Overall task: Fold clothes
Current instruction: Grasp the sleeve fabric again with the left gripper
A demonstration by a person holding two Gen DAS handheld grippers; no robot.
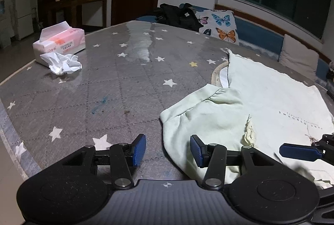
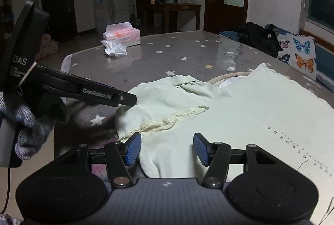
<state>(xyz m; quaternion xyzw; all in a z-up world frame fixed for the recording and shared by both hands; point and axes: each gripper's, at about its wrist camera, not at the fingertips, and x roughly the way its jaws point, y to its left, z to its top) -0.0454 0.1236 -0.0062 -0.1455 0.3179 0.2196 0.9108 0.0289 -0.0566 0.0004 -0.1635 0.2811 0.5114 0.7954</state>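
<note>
You have 1 pale green garment (image 1: 261, 99) spread flat on the star-print table (image 1: 117, 83), its near sleeve folded in over the body. 1 tissue pack (image 1: 62, 41) and 1 crumpled tissue (image 1: 62, 63) sit at the far edge. Your left gripper (image 1: 168, 151) and right gripper (image 2: 167, 148) both stand wide apart, gripping nothing, over the sleeve edge. "GenRobot.AI" and "DAS" read on the left unit; garment lettering is too small to read.
</note>
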